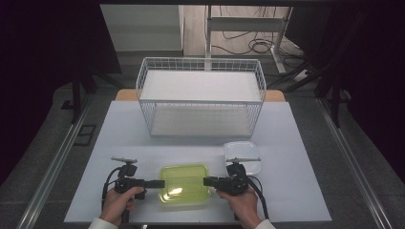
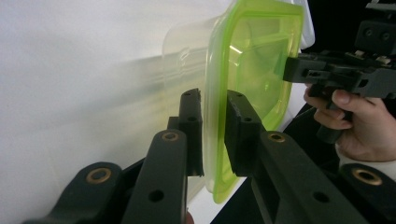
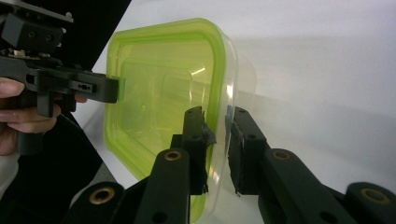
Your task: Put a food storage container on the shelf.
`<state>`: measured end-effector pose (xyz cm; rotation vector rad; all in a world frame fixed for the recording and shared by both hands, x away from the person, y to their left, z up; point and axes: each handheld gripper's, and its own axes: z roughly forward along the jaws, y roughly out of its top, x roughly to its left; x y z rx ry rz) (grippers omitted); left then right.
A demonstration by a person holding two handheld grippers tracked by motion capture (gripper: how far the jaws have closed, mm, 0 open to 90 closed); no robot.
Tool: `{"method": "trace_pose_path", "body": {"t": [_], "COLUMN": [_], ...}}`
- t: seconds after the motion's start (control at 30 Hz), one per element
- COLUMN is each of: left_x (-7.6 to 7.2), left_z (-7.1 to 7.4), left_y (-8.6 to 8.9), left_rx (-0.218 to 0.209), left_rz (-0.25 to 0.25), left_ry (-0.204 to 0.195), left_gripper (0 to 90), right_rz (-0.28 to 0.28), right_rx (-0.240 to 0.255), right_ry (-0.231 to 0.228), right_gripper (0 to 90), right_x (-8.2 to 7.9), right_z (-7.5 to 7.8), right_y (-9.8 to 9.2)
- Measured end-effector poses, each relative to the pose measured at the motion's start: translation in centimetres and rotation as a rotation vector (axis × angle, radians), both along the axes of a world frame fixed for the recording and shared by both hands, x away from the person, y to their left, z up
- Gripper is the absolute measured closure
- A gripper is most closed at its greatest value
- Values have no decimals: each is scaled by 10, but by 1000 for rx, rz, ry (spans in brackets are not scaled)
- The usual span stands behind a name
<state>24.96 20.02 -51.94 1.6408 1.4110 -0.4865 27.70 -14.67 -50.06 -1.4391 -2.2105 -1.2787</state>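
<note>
A clear plastic container with a lime-green lid (image 1: pixel 184 183) lies on the white table near its front edge. My left gripper (image 1: pixel 162 183) meets it from the left, my right gripper (image 1: pixel 205 181) from the right, each held level in a hand. In the left gripper view the jaws (image 2: pixel 214 95) are closed on the green rim (image 2: pixel 215 140), and the right gripper (image 2: pixel 292 70) touches the far edge. In the right gripper view the jaws (image 3: pixel 217 112) straddle the rim (image 3: pixel 219 60) with their pads against it, and the left gripper (image 3: pixel 112 88) is at the opposite side.
A white wire basket (image 1: pixel 200 61) with two shelves stands at the back middle of the table (image 1: pixel 296 191). A second clear container (image 1: pixel 242 151) sits just behind my right gripper. Dark floor and rails flank the table.
</note>
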Motion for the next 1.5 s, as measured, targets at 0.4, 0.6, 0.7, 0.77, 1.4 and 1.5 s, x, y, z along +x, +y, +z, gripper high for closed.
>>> {"method": "trace_pose_path", "body": {"t": [0.4,0.6,0.7,0.77,1.4,1.5], "left_x": [-5,-7,-8,-9,-8,-8], "left_z": [26,39,43,46,56,59], "left_y": [-4,-7,-7,-7,-10,-10], "left_rx": [-18,-15,-10,-10,1,6], "left_rz": [-27,-31,-35,-35,-33,-33], "left_ry": [-108,-149,-163,-175,-217,-224], "left_gripper": [788,787,786,786,785,786], "right_rz": [10,19,26,32,48,49], "right_rx": [29,38,40,42,49,52], "right_ry": [-91,-136,-147,-159,-174,-178], "right_gripper": [781,782,783,784,786,786], "right_x": [-7,-8,-8,-8,-3,-2], "right_z": [23,33,36,39,48,49], "right_y": [-9,-13,-14,-15,-18,-18]}}
